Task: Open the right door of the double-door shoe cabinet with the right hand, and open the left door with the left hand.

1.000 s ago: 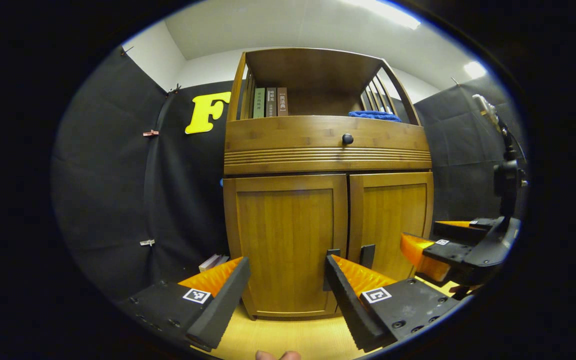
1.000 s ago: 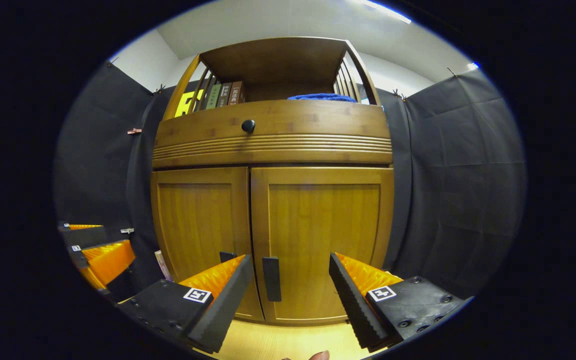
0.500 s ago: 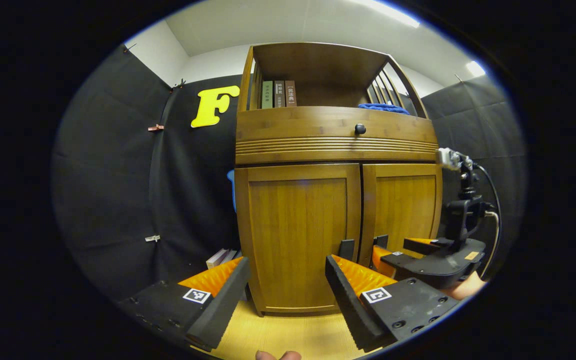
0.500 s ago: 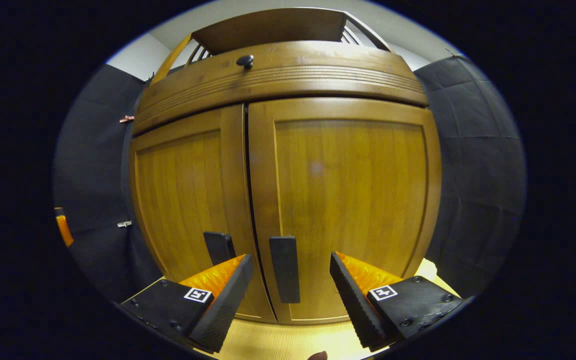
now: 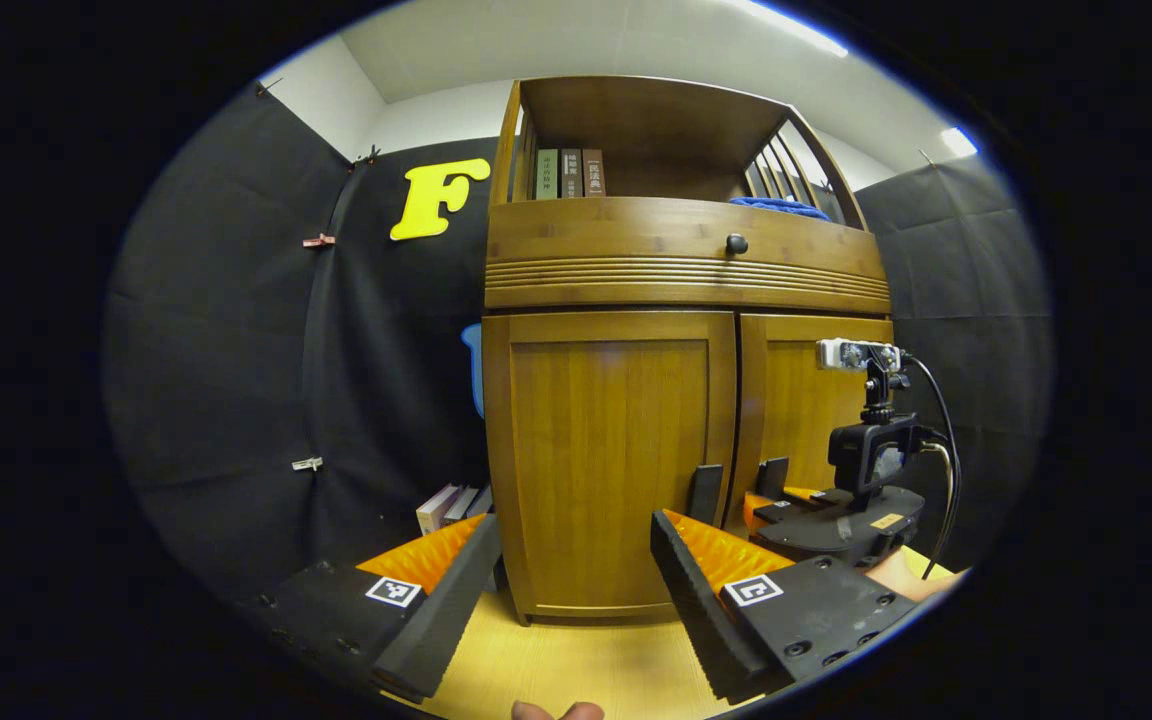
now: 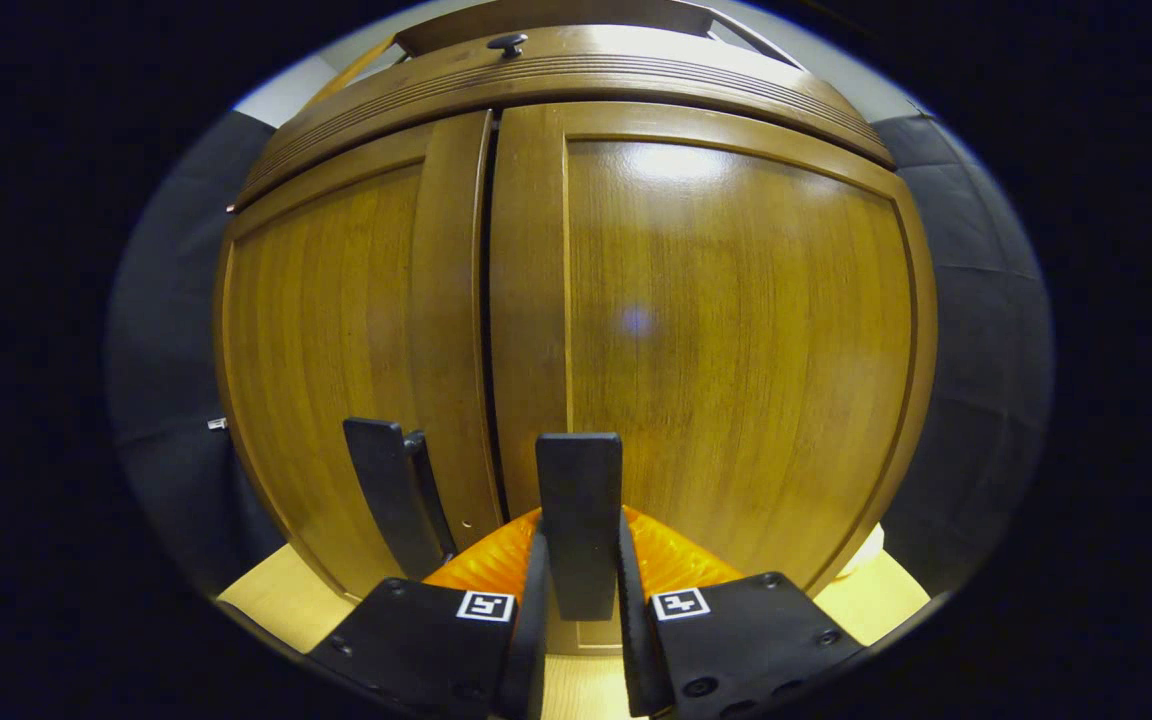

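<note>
Right gripper view: right tool (image 6: 581, 600) is clenched on the right door handle (image 6: 579, 520), a black upright bar at 6 o'clock, both pads pressing its sides. Right door (image 6: 726, 350) sits flush with the left door (image 6: 336, 350); the seam between them is a thin dark line, so both doors of the shoe cabinet (image 5: 681, 400) read as closed. Left door handle (image 6: 391, 500) stands just beside, at 7 o'clock, untouched.

Left gripper view: left tool (image 5: 576, 600) is released, fingers spread wide, held well back from the cabinet, aimed at the left door panel. Left handle (image 5: 704, 493) sits toward 4 o'clock of centre. The right tool (image 5: 786, 505) shows at 4 o'clock against the right handle.

Step in hand, as judged: pull the right door open. Grip looks centred on the bar. Pull should follow the hinge arc, sweeping outward toward the right edge, not straight back, or the pads may slide off. Left tool then needs to shift right to bracket its handle.
</note>
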Motion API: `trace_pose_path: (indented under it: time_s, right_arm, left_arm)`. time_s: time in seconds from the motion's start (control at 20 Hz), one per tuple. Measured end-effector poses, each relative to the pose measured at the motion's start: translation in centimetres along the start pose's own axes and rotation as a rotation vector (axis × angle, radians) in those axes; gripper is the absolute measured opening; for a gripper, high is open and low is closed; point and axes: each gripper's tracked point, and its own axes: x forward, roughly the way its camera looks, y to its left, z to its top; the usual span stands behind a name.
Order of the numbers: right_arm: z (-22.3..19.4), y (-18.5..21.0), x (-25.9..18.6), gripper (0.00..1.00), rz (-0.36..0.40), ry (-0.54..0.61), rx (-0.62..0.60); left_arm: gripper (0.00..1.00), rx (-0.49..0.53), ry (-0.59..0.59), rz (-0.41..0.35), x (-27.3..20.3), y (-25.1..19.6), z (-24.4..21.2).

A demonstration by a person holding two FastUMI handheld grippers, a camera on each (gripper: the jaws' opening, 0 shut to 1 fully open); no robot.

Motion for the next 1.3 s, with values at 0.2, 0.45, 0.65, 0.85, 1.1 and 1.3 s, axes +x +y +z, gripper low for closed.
trace_pose_path:
  time_s: [0.2,0.45,0.65,0.85,1.1,1.3]
  right_arm:
    - [0.0,-0.2,-0.5,0.29,0.016,0.036,0.001]
    - [-0.2,-0.9,-4.0,0.29,0.047,0.044,0.016]
    - [-0.4,-2.2,-8.0,0.29,0.067,0.031,0.023]
    - [-0.4,-3.9,-11.3,0.29,0.074,0.032,0.031]
    - [-0.8,-6.1,-14.5,0.29,0.065,0.047,0.038]
    - [-0.9,-8.4,-16.8,0.29,0.038,0.05,0.049]
  left_arm:
    - [0.94,-0.01,0.002,0.009,-0.1,0.0,0.0]
    - [0.94,-0.006,-0.006,0.019,-1.2,-0.4,0.1]
    - [0.94,0.0,-0.006,0.023,-2.2,-0.9,0.1]
    - [0.94,0.005,-0.013,0.02,-2.9,-1.7,0.4]
    - [0.94,0.015,-0.023,0.0,-3.5,-3.1,0.7]
    - [0.92,0.015,-0.026,-0.028,-3.4,-4.6,0.8]
